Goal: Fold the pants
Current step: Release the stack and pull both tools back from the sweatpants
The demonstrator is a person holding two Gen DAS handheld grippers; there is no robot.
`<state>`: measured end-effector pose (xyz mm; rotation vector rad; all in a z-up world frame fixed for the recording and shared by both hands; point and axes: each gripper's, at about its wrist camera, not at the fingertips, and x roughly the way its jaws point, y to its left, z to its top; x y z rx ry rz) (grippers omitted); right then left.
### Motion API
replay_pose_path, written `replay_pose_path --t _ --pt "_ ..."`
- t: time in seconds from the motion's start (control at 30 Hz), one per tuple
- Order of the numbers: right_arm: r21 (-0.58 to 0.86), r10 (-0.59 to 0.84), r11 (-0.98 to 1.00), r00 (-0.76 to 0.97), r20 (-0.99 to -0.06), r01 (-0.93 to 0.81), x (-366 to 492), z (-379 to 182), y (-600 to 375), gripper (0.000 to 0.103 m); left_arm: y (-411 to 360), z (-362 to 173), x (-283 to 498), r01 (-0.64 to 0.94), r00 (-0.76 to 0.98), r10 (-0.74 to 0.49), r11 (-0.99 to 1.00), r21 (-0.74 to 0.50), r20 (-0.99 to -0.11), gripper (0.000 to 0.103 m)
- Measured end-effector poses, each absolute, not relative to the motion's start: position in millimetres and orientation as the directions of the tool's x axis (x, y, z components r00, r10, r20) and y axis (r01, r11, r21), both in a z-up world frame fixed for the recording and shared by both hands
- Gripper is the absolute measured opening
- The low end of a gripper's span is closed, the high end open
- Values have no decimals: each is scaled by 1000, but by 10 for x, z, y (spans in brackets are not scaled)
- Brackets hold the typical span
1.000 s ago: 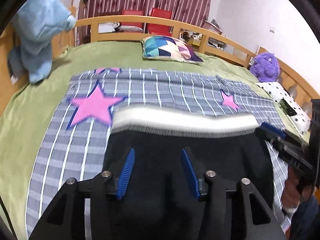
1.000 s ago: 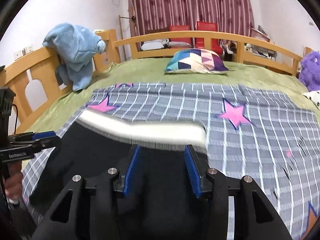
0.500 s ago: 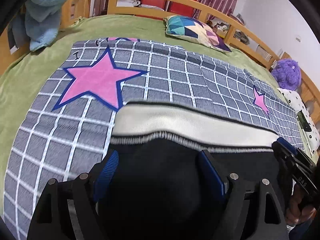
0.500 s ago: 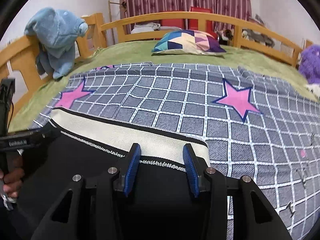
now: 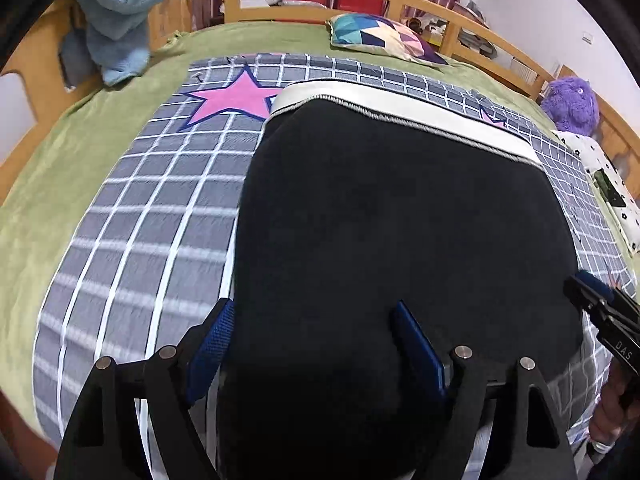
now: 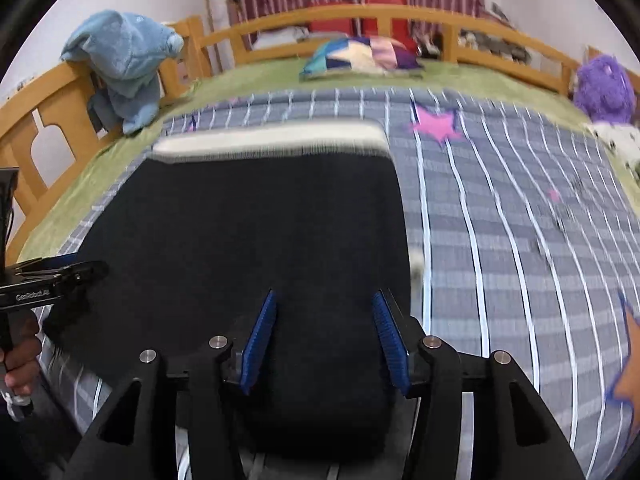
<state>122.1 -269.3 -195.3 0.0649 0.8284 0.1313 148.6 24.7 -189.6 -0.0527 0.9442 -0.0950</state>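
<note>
Black pants [image 5: 400, 216] with a white waistband [image 5: 404, 110] lie flat on a grey checked blanket [image 5: 160, 208] on the bed, waistband at the far end. My left gripper [image 5: 312, 320] is open over the near left edge of the pants, one pad off the cloth's edge. My right gripper [image 6: 324, 316] is open over the near right part of the pants [image 6: 248, 232], whose waistband [image 6: 268, 142] is blurred. Each gripper shows at the edge of the other's view. Neither holds cloth.
A green bedspread [image 5: 60, 168] lies under the blanket. A wooden rail [image 6: 360, 20] runs round the bed. A blue plush [image 6: 124, 64] hangs on the left rail. A patchwork pillow [image 5: 384, 40] lies at the far end, a purple plush [image 5: 572, 104] on the right.
Both grippers have drawn back toward the near end of the pants. The waistband now lies farther from them, and more black cloth is spread flat on the blanket. Both stayed open.
</note>
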Motion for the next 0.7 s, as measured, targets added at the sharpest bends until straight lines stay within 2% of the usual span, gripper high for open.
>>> replay_pose_path --t 0.17,0.27,0.37,0.43,0.6,0.67,0.7 --pt "161 159 985 639 -753 -56 746 -1932 -2741 50 308 -1769 1093 61 556 -136 991 -123 -820 78" --pt "166 152 985 691 -706 -48 437 -1641 -2732 50 295 -1495 832 82 582 -193 980 -179 -790 78" --pt "119 111 992 746 -657 -43 198 -1280 -2674 52 143 -1126 556 117 648 -181 983 -138 -740 80" --pt "89 81 996 771 -631 -32 59 -1059 -2639 59 34 -880 376 138 691 -168 985 -100 -704 80" --pt "74 44 997 806 -591 0 -265 -685 -2623 60 -155 -457 32 141 767 -127 990 -28 -628 83" --pt "75 31 997 804 -593 17 -333 -596 -2656 69 -210 -345 -101 149 779 -134 989 -27 -613 85" --pt "68 18 997 804 -594 27 -363 -565 -2661 80 -226 -319 -149 150 779 -134 988 -25 -612 87"
